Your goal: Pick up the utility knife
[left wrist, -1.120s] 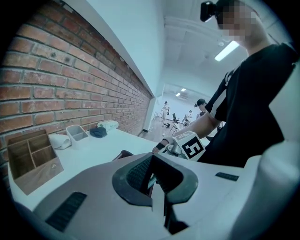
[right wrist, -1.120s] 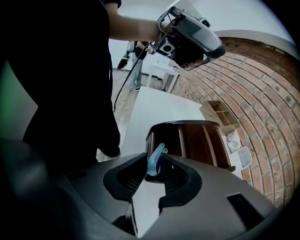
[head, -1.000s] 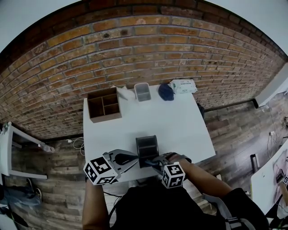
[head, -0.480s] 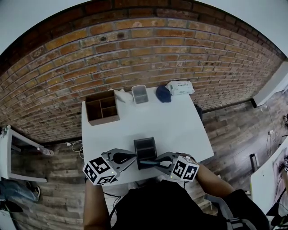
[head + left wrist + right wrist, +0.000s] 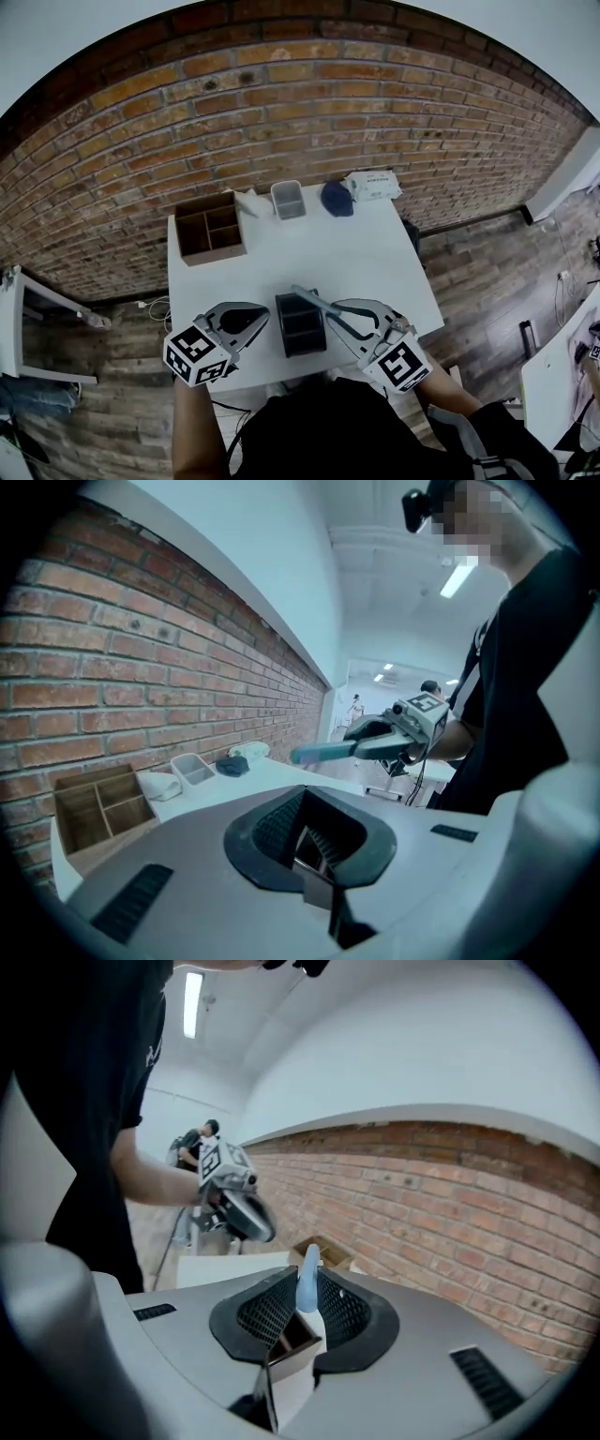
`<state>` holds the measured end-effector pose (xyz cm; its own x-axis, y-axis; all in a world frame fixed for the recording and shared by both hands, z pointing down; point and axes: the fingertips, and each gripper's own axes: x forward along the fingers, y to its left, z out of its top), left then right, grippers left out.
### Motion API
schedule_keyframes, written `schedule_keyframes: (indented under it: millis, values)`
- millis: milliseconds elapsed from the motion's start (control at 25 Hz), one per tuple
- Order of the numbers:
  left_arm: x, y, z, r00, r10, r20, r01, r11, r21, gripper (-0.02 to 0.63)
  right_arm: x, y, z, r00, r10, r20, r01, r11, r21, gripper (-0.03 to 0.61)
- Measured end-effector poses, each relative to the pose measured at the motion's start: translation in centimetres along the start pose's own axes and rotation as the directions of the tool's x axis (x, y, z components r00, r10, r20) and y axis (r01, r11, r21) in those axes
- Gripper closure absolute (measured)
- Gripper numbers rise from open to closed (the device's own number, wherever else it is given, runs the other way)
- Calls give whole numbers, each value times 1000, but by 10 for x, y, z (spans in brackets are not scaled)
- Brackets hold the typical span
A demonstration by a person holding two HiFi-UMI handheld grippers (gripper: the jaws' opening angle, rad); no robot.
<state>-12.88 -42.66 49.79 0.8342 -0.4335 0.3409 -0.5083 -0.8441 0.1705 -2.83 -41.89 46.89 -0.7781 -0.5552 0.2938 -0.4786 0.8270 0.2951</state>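
The right gripper [image 5: 305, 1312] is gripping the utility knife [image 5: 307, 1283]. Its fingers, which have just been closing, are pressing narrowly on the handle's two sides. The knife's long axis is running straight out ahead of those fingers, and its free end is pointing away towards the left gripper's side. The knife is hanging in the air, clear of the bench [image 5: 375, 262]. Just below and beside the fingers, the black holder [image 5: 301, 323] is standing upright; its inside is too dark to read. Across that holder, the left gripper [image 5: 265, 319] is hovering with its fingers drawn together on nothing, so the right hand is the one carrying the job. Well beyond both sets of fingers, a wooden divided box [image 5: 210, 228] and a clear tub [image 5: 288, 199] are sitting, seemingly empty. A dark cloth [image 5: 335, 198] and a wipes pack [image 5: 372, 184] are lying alongside them.
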Motion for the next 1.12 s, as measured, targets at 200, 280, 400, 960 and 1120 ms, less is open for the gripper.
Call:
schedule_keyframes:
  millis: [200,280,400,960,1120]
  values:
    - [-6,1,10,999,2,38,-2,1000,4,623,-13,-31,38,962,-240,129,231,970,80,511]
    - [-11,-3,16,998,-11,54,10,1000,15,623,-14,-29,49,958,-251,141,235,964,126,511]
    - [-20,-9,27,995,-37,89,34,999,36,623,-13,-24,60,955,-262,136,244,960,138,511]
    - [-62,-36,28,979,-154,136,143,986,87,623,-4,15,85,939,-330,94,318,940,120,511]
    - [-65,-55,31,977,-153,147,140,986,94,623,-17,27,81,942,-320,97,310,945,109,511]
